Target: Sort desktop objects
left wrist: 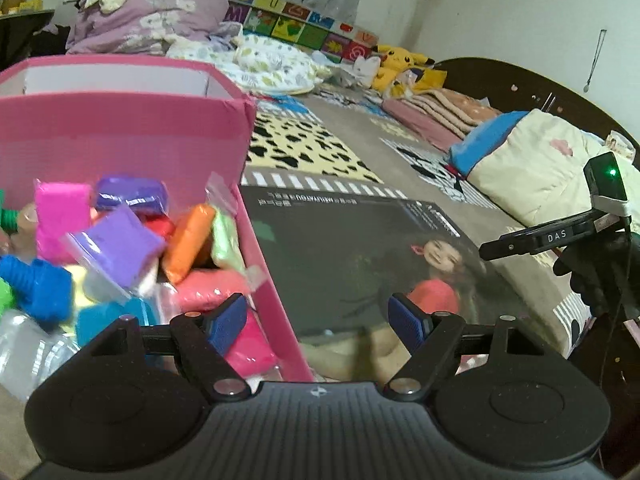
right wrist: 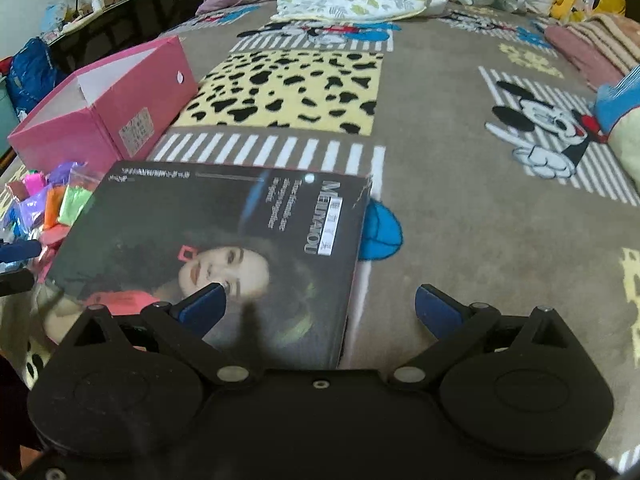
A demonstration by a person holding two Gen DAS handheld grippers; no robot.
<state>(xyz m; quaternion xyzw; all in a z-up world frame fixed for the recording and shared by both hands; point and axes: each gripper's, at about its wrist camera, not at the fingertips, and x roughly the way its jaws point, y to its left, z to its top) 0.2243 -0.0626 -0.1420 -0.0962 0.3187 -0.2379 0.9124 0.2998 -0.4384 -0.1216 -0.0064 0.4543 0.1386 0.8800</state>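
Note:
A pink box (left wrist: pixel 120 136) holds several coloured clay packets (left wrist: pixel 120 248) and a blue toy piece (left wrist: pixel 36 284). A dark magazine (left wrist: pixel 360 252) with a woman's face lies flat on the blanket beside it. My left gripper (left wrist: pixel 320 320) is open and empty, straddling the box's right wall. My right gripper (right wrist: pixel 320 304) is open and empty, low over the magazine's (right wrist: pixel 208 248) right edge. The pink box lid (right wrist: pixel 100 108) lies upside down behind the packets (right wrist: pixel 52 204) in the right wrist view. The right gripper's body (left wrist: pixel 560 236) shows at the right of the left wrist view.
A cartoon-print blanket (right wrist: pixel 460 168) covers the bed. Folded quilts (left wrist: pixel 540 168) and towels lie at the right, pillows, clothes and yellow plush toys (left wrist: pixel 400 60) at the back. A dark desk (right wrist: pixel 120 20) stands at the far left.

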